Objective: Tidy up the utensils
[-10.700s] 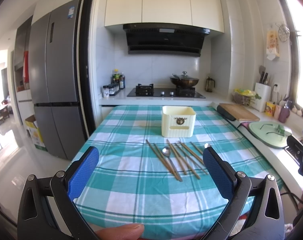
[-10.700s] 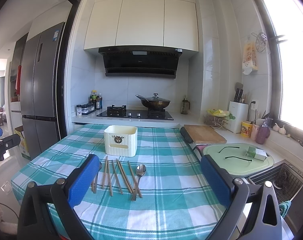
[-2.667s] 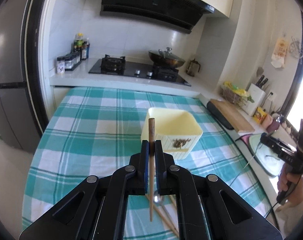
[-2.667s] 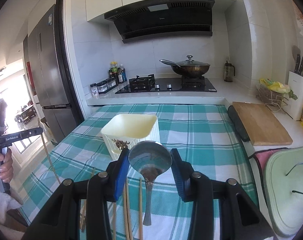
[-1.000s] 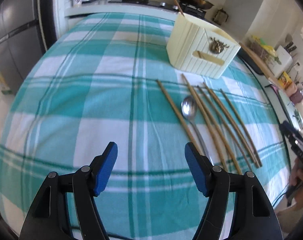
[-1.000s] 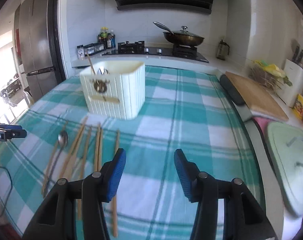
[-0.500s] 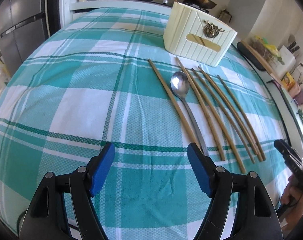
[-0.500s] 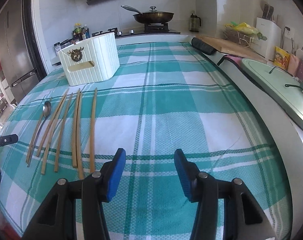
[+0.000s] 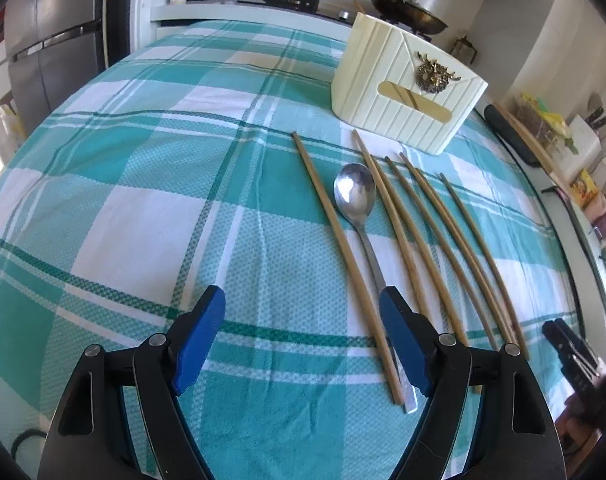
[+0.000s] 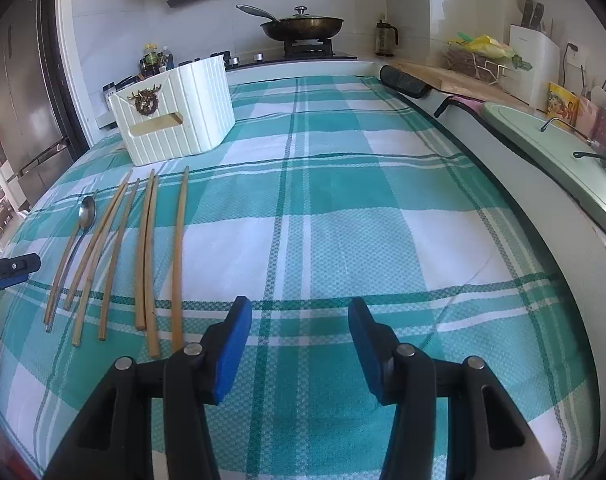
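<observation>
A cream utensil holder stands on the checked tablecloth; it also shows in the right wrist view. In front of it lie several wooden chopsticks and one metal spoon. My left gripper is open and empty, low over the cloth, its right finger beside the near ends of the leftmost chopstick and the spoon handle. My right gripper is open and empty, to the right of the chopsticks. The spoon lies at the far left there.
A stove with a lidded wok and spice bottles stand behind the table. A counter with a cutting board, knife block and green sink cover runs along the right. A fridge stands left.
Both grippers, earlier holding a chopstick and a spoon, are open and empty. In the last second both dropped low toward the cloth and closer to the near ends of the utensils.
</observation>
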`<act>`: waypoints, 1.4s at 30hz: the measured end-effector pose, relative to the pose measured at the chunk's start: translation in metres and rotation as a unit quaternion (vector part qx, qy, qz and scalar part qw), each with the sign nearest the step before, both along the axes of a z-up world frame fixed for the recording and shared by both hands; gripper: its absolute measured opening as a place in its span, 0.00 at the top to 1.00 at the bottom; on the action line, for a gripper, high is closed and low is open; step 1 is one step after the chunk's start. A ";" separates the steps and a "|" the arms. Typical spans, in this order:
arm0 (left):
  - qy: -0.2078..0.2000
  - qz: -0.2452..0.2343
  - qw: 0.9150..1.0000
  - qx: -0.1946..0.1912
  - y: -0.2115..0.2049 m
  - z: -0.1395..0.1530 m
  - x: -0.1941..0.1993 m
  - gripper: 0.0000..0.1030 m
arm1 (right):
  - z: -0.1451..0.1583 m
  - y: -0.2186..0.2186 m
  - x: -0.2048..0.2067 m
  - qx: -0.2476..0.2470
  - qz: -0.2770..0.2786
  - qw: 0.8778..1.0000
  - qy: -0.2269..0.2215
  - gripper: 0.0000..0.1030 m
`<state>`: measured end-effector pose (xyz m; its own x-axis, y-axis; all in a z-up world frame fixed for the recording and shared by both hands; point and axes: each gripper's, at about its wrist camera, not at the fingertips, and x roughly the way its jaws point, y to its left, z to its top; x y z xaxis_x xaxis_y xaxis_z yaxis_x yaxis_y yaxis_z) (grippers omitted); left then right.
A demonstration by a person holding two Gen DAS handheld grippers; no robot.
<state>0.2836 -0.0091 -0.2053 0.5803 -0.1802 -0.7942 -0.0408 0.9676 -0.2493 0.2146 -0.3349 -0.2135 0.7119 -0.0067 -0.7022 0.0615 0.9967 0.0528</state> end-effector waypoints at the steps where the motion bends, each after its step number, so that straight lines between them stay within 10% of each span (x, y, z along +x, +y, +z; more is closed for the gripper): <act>1: -0.002 0.002 1.000 0.006 -0.002 -0.001 0.004 0.22 | 0.000 0.000 0.000 0.000 0.000 1.000 0.000 0.50; 19: -0.007 -0.007 0.996 0.093 -0.020 -0.014 0.033 0.22 | 0.022 0.048 0.042 -0.020 0.146 0.989 0.031 0.50; 25: -0.009 -0.023 0.994 0.110 -0.022 -0.013 0.034 0.39 | 0.004 0.071 0.073 -0.037 0.186 0.979 0.076 0.72; 28: -0.013 -0.034 0.993 0.112 -0.022 -0.011 0.033 0.64 | -0.001 0.079 0.080 -0.046 0.198 0.975 0.086 0.74; 30: -0.013 -0.050 0.993 0.106 -0.022 -0.010 0.032 0.93 | 0.000 0.083 0.082 -0.060 0.201 0.974 0.089 0.92; 42: 0.001 -0.101 0.987 0.125 0.022 -0.007 0.010 0.93 | 0.003 0.026 0.045 -0.083 0.055 0.992 0.074 0.93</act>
<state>0.2937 0.0126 -0.2124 0.5508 -0.0901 -0.8298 0.1584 0.9874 -0.0020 0.2592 -0.3092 -0.2104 0.6042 -0.0579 -0.7947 -0.0537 0.9921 -0.1131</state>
